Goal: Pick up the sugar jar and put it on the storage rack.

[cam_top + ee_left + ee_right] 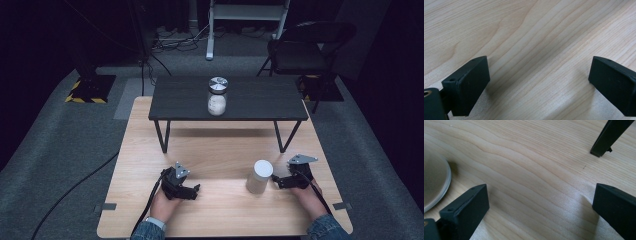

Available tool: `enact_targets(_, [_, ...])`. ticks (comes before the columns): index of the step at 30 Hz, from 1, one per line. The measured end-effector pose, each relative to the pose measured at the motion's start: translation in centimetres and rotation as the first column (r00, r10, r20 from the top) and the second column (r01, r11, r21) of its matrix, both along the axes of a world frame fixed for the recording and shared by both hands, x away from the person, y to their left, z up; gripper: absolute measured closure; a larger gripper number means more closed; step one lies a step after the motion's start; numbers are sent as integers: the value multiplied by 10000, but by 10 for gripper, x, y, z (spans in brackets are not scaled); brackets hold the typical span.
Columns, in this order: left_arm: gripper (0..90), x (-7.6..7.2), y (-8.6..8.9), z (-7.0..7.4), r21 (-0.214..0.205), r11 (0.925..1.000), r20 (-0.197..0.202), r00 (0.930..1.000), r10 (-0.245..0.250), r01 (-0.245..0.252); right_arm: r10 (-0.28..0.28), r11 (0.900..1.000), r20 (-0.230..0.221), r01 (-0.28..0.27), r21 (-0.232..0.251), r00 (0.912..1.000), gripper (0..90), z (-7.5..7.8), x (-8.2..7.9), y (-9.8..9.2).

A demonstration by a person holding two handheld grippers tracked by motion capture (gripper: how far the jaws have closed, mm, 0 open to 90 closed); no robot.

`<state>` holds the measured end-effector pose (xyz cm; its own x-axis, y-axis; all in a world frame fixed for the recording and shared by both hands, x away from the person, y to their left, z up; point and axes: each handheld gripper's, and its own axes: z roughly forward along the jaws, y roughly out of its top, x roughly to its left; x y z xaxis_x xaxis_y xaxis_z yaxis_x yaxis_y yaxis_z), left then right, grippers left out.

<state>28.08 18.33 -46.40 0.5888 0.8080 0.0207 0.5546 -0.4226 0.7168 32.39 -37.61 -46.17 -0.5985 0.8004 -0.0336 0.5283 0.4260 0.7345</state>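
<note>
My left gripper [194, 190] lies low over the wooden table [220, 150] near its front left, jaws pointing right. In the left gripper view it [539, 82] stands open, with bare wood between the jaws. A white cylinder [259, 176] stands upright at the front right. My right gripper [276, 181] sits just to its right, pointing at it, and apart from it. In the right gripper view that gripper [541, 207] is open and holds nothing, and the cylinder's rounded edge [434, 182] shows at the left. A glass jar [217, 96] with a metal lid stands on a small black table [260, 100].
The small black table stands across the far half of the wooden table on thin legs [609, 135], with room underneath. A dark folding chair [305, 47] and cables lie on the grey floor behind. Bare wood spreads between my two grippers.
</note>
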Motion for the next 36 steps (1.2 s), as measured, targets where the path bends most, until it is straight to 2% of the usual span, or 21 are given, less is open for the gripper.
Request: enact_targets(36, [10, 1, -1, 1, 32, 10000, -62, 10000, 22, -22, 121, 9999, -15, -121, -6, 9999, 0, 0, 1, -1])
